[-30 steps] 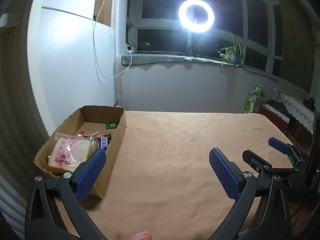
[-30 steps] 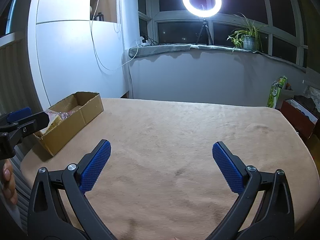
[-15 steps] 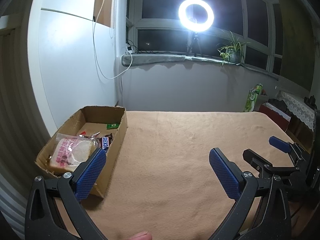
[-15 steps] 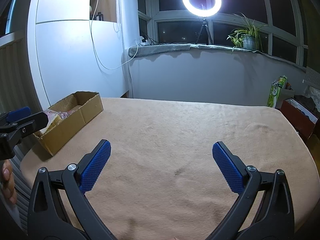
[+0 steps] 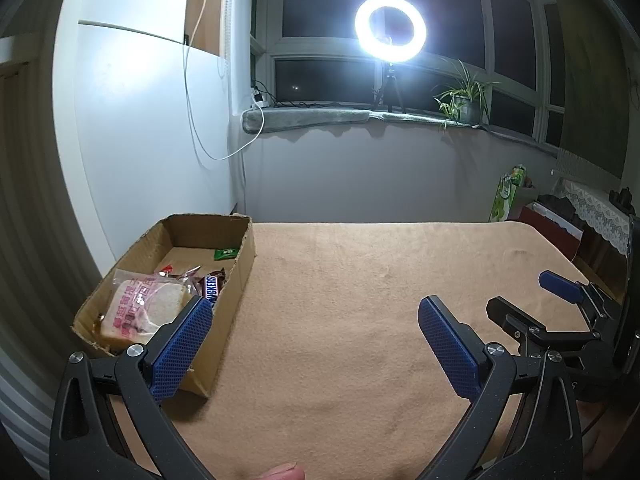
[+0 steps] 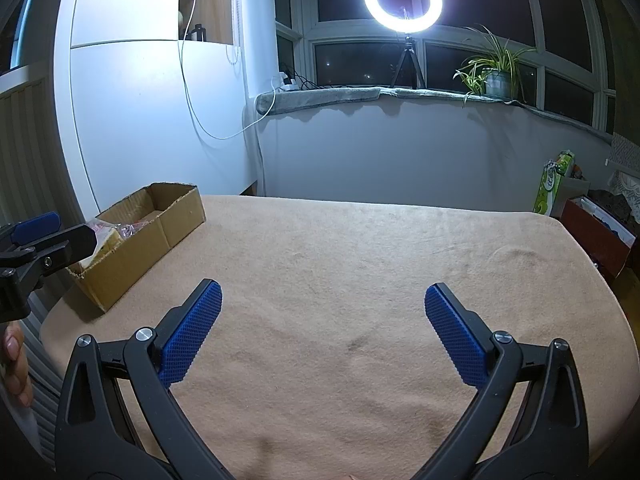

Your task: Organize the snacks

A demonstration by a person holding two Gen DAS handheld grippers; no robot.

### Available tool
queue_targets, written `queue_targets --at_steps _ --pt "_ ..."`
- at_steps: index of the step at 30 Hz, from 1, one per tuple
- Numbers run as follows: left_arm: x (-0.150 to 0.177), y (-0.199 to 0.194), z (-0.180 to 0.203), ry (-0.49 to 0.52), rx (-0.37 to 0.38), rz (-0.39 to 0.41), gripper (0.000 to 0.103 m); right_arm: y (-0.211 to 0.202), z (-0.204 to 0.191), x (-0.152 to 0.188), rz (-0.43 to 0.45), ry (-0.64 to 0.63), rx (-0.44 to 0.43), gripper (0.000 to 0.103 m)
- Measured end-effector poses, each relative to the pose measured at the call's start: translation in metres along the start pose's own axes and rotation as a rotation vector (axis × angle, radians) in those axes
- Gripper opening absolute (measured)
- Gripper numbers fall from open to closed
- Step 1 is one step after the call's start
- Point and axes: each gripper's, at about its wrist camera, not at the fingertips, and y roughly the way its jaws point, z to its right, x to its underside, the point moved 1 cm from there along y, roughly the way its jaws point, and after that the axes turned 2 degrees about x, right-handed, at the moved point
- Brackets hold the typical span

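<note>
The worktop (image 6: 360, 280) wears a matt, napped tan cloth. The box (image 5: 240, 276) is rough brown cardboard with torn edges. Inside, the bread packet (image 5: 140, 308) and chocolate bar (image 5: 212, 286) have glossy plastic wrappers. Each tool's pads (image 6: 190, 336) are blue, knobbly-textured, on matt black plastic arms with shiny metal screws.

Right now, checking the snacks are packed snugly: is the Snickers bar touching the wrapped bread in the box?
Touching. The left wrist view shows the Snickers bar lying against the wrapped bread, its bag edge overlapping it.
</note>
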Motion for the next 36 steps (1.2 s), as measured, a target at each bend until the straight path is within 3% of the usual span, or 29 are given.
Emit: queue_targets --at_steps 23,29,36 --pt "0.004 0.007 0.004 0.008 -0.006 -0.022 0.103 0.005 0.005 0.001 -0.008 0.010 0.004 0.103" --pt "0.007 0.014 0.000 -0.035 0.044 -0.055 0.102 0.007 0.006 0.003 -0.015 0.010 0.003 0.103" --pt "0.010 0.018 -0.004 -0.055 0.049 -0.069 0.103 0.009 0.005 0.006 -0.020 0.011 0.002 0.103"
